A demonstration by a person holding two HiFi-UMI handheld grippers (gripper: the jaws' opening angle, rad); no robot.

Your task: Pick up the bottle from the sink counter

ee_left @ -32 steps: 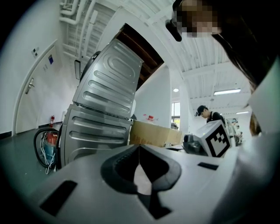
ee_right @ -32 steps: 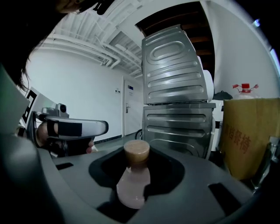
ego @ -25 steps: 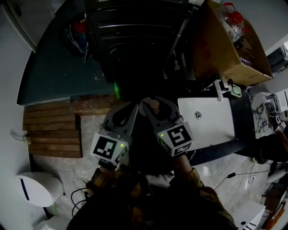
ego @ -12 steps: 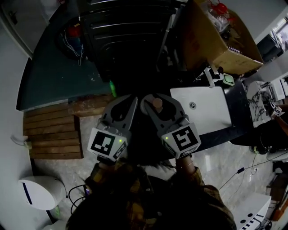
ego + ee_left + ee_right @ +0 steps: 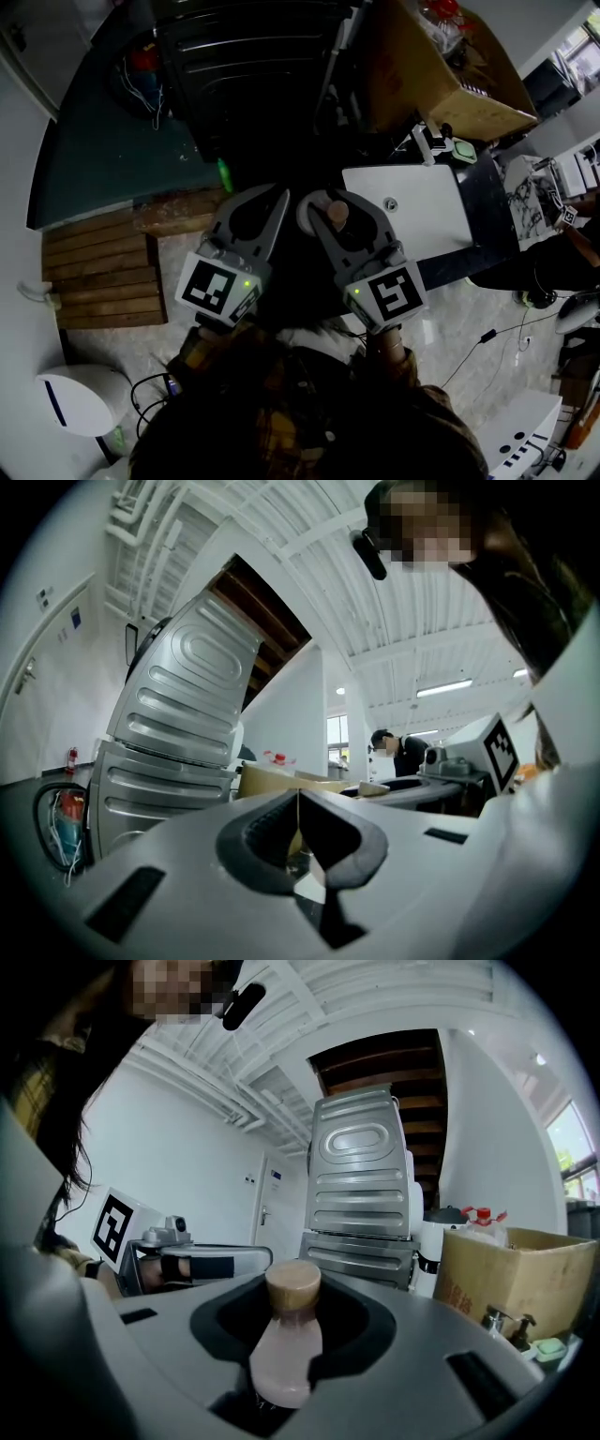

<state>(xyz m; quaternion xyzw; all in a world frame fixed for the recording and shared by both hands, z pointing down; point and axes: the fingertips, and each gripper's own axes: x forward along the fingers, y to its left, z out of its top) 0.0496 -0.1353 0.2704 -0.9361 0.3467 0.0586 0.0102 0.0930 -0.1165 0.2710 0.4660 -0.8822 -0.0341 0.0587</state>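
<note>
The bottle [image 5: 285, 1349] is not on the worktop. It sits in the right claw [image 5: 328, 214], whose jaws pinch its pale pink body from both sides, with the tan cap standing clear above them. Its long axis is upright: in the right gripper view the cap points to 12 o'clock with a slight lean toward 1, and the head view looks almost straight down on the round cap.

From the bottle, the white sink [image 5: 412, 211] lies at about 3 o'clock in the head view, set into the dark worktop [image 5: 489, 192] and well apart from the claw. The lift itself looks done. Any further move would turn on keeping the bottle upright in this pinch.

The left claw [image 5: 300, 841] is pressed together with nothing between its jaws. It hangs just beside the right one at its 9 o'clock, so the right hand is the one on the bottle.

No label or brand shows on the bottle. The cardboard box [image 5: 506, 1283] carries red print too small to read. Each marker cube [image 5: 388, 294] shows only a black-and-white square pattern.
</note>
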